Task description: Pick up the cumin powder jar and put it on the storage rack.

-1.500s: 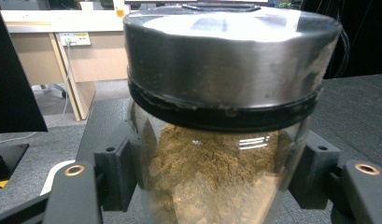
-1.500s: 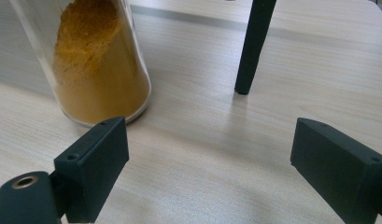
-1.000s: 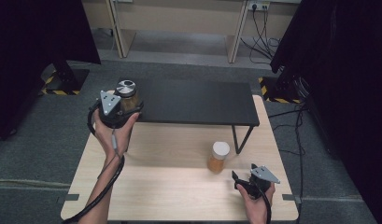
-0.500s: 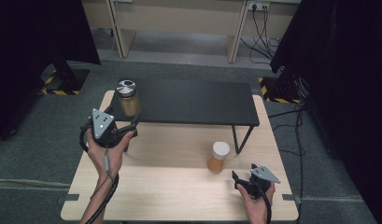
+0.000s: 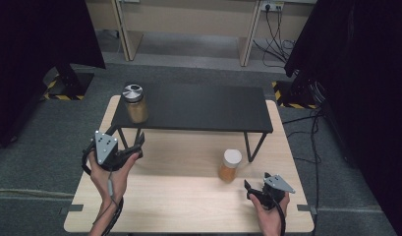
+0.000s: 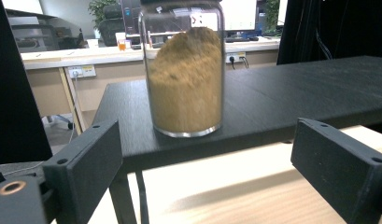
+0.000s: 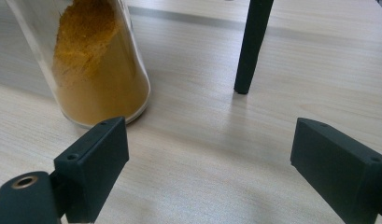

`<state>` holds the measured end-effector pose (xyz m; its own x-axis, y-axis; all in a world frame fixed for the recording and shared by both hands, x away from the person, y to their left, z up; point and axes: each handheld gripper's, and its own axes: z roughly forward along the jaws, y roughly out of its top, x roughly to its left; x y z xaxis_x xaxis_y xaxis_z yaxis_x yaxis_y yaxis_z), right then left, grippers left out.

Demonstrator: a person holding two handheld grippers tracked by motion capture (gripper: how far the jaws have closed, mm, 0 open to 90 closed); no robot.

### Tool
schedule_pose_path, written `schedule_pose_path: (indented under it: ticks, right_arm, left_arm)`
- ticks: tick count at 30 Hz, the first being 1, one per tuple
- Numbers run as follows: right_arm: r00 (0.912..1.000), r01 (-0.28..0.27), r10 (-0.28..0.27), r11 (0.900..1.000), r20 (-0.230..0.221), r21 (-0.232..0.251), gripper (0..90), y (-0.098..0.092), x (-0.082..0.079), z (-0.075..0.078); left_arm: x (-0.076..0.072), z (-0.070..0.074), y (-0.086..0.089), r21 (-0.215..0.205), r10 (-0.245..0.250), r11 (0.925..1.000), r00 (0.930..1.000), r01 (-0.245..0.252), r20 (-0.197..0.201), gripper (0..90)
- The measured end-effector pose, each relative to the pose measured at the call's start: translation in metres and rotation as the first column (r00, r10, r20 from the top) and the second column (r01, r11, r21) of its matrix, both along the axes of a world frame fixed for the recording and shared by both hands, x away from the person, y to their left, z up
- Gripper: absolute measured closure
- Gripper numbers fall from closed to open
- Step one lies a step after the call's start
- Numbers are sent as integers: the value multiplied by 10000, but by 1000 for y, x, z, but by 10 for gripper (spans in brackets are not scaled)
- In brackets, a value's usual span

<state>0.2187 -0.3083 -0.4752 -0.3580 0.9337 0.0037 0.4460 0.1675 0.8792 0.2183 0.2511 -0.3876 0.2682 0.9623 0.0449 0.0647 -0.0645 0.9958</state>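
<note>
your right tool [image 7: 205, 172] has its jaws spread wide, with nothing between them, over the pale wooden bench [image 7: 198, 140]. a jar [image 7: 93, 60] of yellow powder stands ahead on the left, and a black leg [image 7: 251, 44] on the right.

No word, brand name, number or sign can be read in any of the pictures. In the left gripper view, the clear glass jar of tan powder [image 6: 186, 74], standing near the left front corner of the black raised shelf [image 6: 291, 93], carries a small dark mark with pale strokes [image 6: 196, 19] near its top; the strokes are too blurred to make out as letters. In the high view the yellow-and-black striped strips [image 5: 61, 96] on the floor beyond the table's left far corner bear no writing.
</note>
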Motion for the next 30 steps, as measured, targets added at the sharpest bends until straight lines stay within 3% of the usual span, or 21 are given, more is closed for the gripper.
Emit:
schedule_pose_path:
  ticks: [2, 7, 11, 12, 19, 20, 24, 30]
  right_arm:
    - [10000, 0, 0, 10000, 3, 13, 115, 0, 0, 0]
    - [10000, -7, 7, 10000, -8, -37, 115, 1, 0, 0]
    - [10000, 4, -4, 10000, 6, -3, 115, 0, 0, 0]
    - [10000, 4, -4, 10000, 9, -12, 115, 0, 0, 0]
    - [10000, 5, -5, 10000, 18, -46, 115, 1, -1, 0]
    - [10000, 10, -10, 10000, 24, -34, 115, 1, -1, 0]
    - [10000, 1, -1, 10000, 25, -59, 115, 1, -1, 0]
    - [10000, 1, -1, 10000, 16, -3, 115, 0, 0, 0]
  left_arm:
    - [-9, -10, -1, 182, -20, 9998, 10000, 20, 11, 88]
    - [-15, -21, 1, 145, -116, 9998, 9999, 118, -120, 91]
    - [-20, -38, 3, 128, -184, 9997, 9992, 188, -353, 91]
    - [-22, -49, 4, 161, -303, 9994, 9984, 311, -479, 90]
    - [-22, -70, 6, 124, -479, 9987, 9936, 494, -1021, 86]
    - [-21, -72, 5, 162, -501, 9985, 9906, 526, -1276, 86]
    - [-19, -73, 5, 288, -520, 9979, 9848, 575, -1658, 90]
    - [-10, -71, 8, 304, -744, 9959, 9600, 858, -2701, 98]
